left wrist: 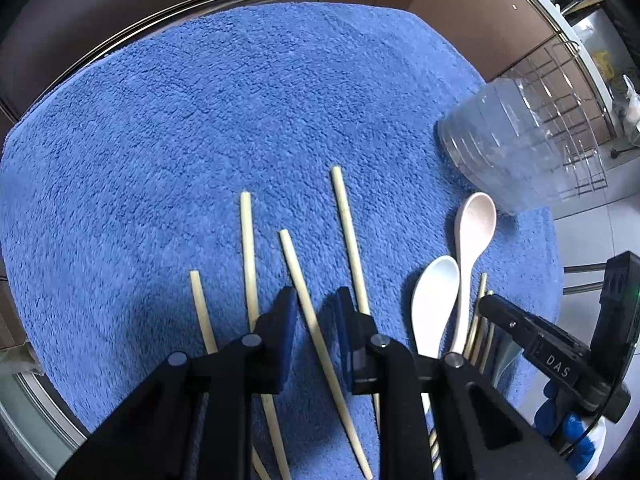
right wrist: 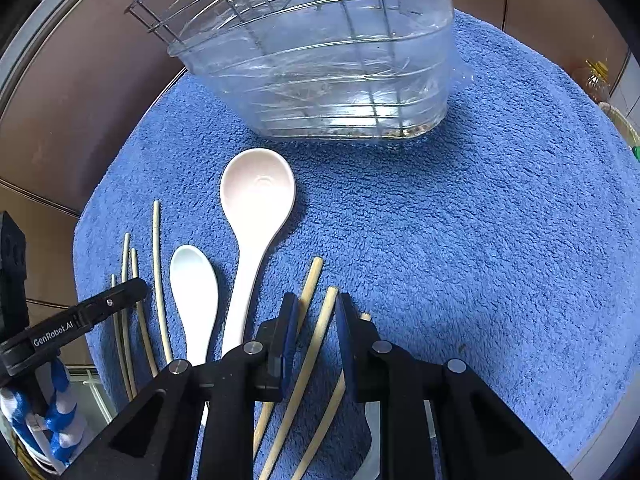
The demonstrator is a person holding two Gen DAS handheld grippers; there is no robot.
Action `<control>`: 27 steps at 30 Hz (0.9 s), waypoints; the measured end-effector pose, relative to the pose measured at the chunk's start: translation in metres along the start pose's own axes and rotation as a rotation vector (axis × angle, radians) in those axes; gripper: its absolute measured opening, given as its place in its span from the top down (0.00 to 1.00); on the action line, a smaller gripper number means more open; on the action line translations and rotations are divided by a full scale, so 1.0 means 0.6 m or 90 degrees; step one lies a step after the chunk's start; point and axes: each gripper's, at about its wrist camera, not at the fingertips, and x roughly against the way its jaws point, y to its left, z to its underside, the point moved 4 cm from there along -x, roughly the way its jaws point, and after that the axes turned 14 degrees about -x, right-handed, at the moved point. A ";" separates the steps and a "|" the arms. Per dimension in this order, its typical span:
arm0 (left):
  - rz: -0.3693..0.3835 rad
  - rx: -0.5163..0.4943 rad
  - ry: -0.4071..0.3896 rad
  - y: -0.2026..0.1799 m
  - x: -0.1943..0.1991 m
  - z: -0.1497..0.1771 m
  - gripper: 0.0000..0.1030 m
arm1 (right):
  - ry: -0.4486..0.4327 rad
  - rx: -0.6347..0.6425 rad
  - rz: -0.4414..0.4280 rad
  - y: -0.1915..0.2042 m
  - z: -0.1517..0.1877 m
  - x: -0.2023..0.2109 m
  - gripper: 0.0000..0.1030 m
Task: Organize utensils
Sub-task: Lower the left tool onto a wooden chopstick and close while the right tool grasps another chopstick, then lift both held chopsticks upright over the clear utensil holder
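Nothing's in the clear holder [right wrist: 320, 80] yet. Chopsticks [left wrist: 348, 236] and both spoons [right wrist: 252, 216] lie near it, on the towel [left wrist: 200, 140]. Left gripper [left wrist: 316, 316] and right gripper [right wrist: 318, 320] each narrowly straddle a chopstick, not visibly pinching

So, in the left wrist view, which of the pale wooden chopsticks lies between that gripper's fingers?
The slanted pale wooden chopstick passing through the gap; the others lie outside the fingers.

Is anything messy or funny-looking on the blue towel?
Yes. The chopsticks lie loose on the blue towel, fanned out at different angles, not in pairs. Two spoons lie beside them, the white spoon's bowl touching the pink one's handle. The clear holder looks empty, with brownish bits at its bottom.
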 end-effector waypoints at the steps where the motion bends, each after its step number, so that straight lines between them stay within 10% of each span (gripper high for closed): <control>1: -0.006 0.000 0.002 0.000 -0.002 -0.003 0.87 | -0.002 -0.001 0.001 0.005 0.000 -0.002 0.84; 17: -0.033 -0.001 -0.026 -0.011 0.001 0.002 0.93 | -0.022 -0.035 -0.057 -0.014 0.006 0.016 0.93; 27: -0.036 -0.048 -0.190 -0.028 0.105 0.042 0.94 | -0.110 0.002 -0.154 -0.022 0.048 0.124 0.94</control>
